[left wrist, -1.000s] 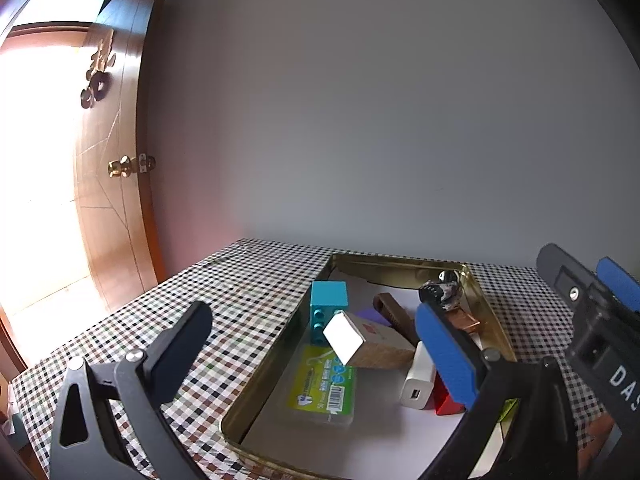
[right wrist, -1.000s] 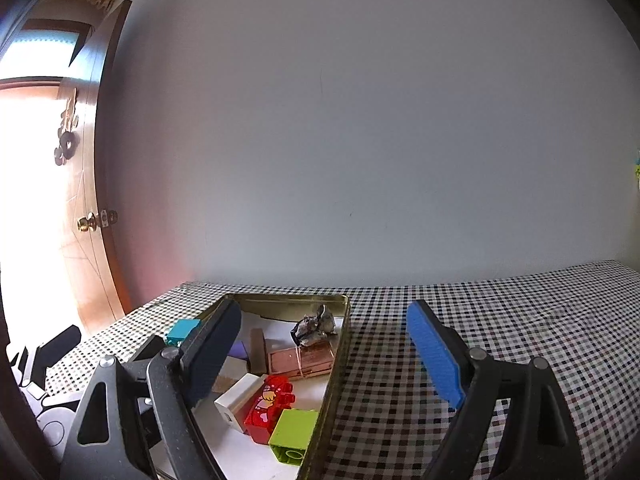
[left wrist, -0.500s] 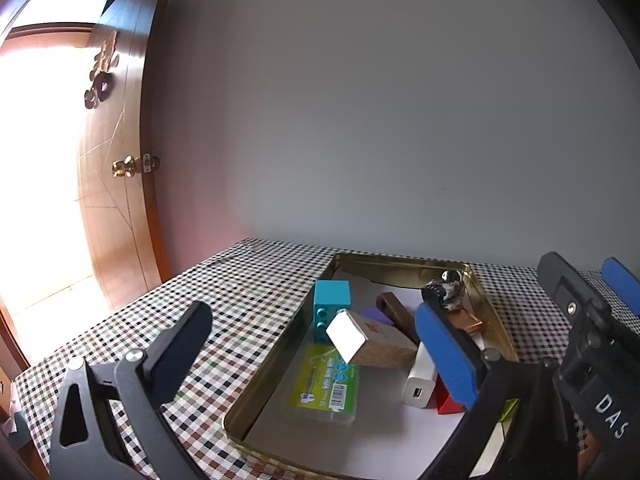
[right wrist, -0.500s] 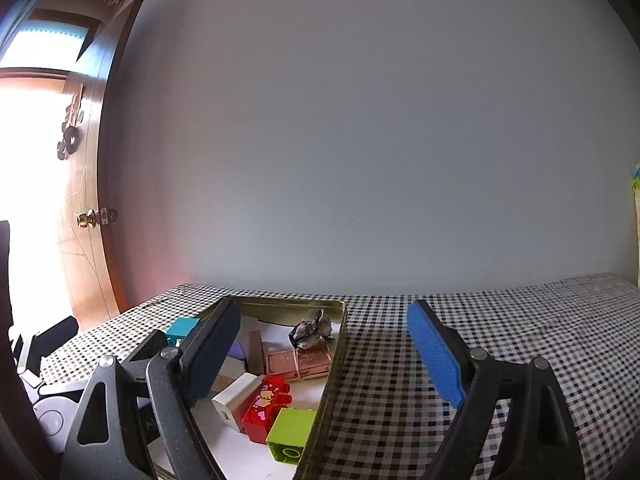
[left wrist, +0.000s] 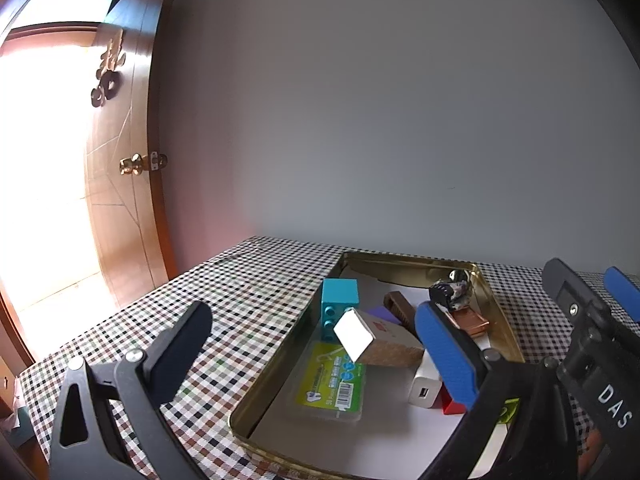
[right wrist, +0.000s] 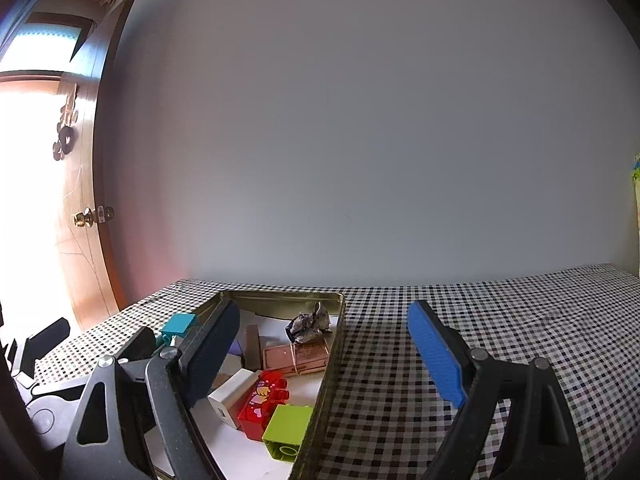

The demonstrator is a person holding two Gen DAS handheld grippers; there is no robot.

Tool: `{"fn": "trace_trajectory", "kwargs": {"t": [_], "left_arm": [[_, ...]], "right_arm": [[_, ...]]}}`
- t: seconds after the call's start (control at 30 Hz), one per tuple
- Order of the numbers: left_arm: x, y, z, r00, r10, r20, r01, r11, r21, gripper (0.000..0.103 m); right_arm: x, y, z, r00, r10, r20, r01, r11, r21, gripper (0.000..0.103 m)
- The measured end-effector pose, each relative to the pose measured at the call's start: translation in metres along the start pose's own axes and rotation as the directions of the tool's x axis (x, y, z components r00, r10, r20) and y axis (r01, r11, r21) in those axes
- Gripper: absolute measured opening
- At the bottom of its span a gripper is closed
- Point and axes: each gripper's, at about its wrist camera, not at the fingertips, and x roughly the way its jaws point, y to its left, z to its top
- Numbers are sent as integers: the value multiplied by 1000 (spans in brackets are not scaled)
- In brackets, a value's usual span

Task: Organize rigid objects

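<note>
A gold tray [left wrist: 502, 322] sits on a checked cloth [left wrist: 248, 292], low in the middle of the left wrist view. It is full of small hard things. A teal block [left wrist: 339, 300] stands by the tray's left wall. A white box [left wrist: 376, 342] leans tilted, with one end up in the air. Under it lies a flat green case [left wrist: 330, 380]. A white plug [left wrist: 426, 386] lies to the right of the case.

In the right wrist view, the same tray is at the lower left. A red block [right wrist: 262, 402] and a green block [right wrist: 287, 430] sit close together near the bottom. A copper box [right wrist: 296, 357] with a band round it lies behind them. A grey lump [right wrist: 310, 324] sits at the back corner.

The left gripper [left wrist: 314, 354] is wide open and holds nothing. The right gripper [right wrist: 320, 356] is wide open too, and nothing is in it. One of its fingers hangs over the tray and the other over the cloth.

What could go wrong? The white box looks wobbly. A bump could make it tip over. The things are packed tight, so a finger going in for one may push the next one. The two grippers are close, so they might knock each other. A finger could also catch the tray wall and slide the whole tray.
</note>
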Motion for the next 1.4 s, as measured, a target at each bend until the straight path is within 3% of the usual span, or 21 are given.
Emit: {"fn": "trace_trajectory", "kwargs": {"t": [1.4], "left_arm": [[1, -3, 0, 997, -72, -4, 72, 997, 19, 103]], "right_arm": [[8, -8, 0, 1000, -17, -6, 17, 999, 48, 88]]}}
